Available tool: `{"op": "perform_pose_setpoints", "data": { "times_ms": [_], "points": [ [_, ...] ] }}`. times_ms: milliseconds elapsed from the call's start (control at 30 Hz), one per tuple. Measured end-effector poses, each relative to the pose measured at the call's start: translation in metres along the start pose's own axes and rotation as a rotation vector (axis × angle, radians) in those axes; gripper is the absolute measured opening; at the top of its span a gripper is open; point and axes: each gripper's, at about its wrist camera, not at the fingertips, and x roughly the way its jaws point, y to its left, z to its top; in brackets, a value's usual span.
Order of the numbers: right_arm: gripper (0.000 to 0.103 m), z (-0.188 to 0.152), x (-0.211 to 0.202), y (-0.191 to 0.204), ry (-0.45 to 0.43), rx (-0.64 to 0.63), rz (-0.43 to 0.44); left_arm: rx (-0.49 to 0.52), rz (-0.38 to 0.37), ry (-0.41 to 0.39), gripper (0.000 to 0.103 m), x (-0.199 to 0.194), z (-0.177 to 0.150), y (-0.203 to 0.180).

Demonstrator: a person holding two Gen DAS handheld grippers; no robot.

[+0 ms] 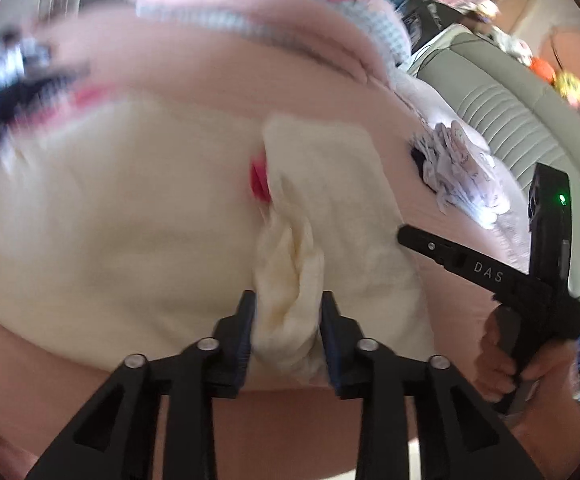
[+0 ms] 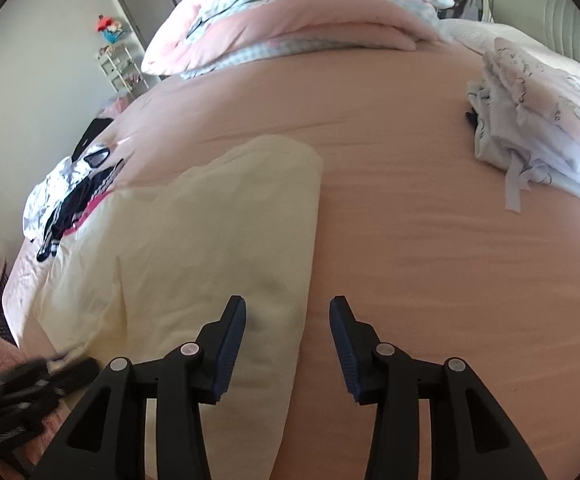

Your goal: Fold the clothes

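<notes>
A cream garment (image 1: 137, 216) lies spread on the pink bed sheet (image 1: 217, 92); a red patch (image 1: 259, 182) shows at one of its folds. My left gripper (image 1: 288, 312) is shut on a bunched fold of this cream garment, lifted off the sheet. In the right wrist view the same cream garment (image 2: 217, 232) lies flat at left. My right gripper (image 2: 287, 316) hovers open over its right edge, nothing between its fingers. The right gripper (image 1: 406, 235) also shows in the left wrist view, held by a hand (image 1: 506, 364), its tip at the garment's right edge.
A folded white printed pile (image 2: 538, 120) rests at the bed's right. Black, white and pink clothes (image 2: 73, 192) lie heaped at the left edge. A rolled pink and blue-check duvet (image 2: 290, 28) lies at the far end. A grey padded headboard (image 1: 502, 116) stands at the right.
</notes>
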Motion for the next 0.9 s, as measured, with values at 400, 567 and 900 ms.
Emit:
{"op": "perform_pose_setpoints", "data": {
  "times_ms": [400,567,900],
  "points": [
    [0.043,0.018,0.0,0.006,0.004,-0.078,-0.02,-0.086,-0.164,0.107,0.045,0.08,0.066,0.024],
    [0.043,0.047,0.006,-0.007,-0.012,-0.092,-0.071,-0.085,-0.281,0.149,0.047,0.113,0.09,0.029],
    [0.043,0.075,0.061,-0.011,0.024,-0.084,0.005,-0.068,-0.292,0.126,0.009,0.101,0.1,0.039]
  ]
}}
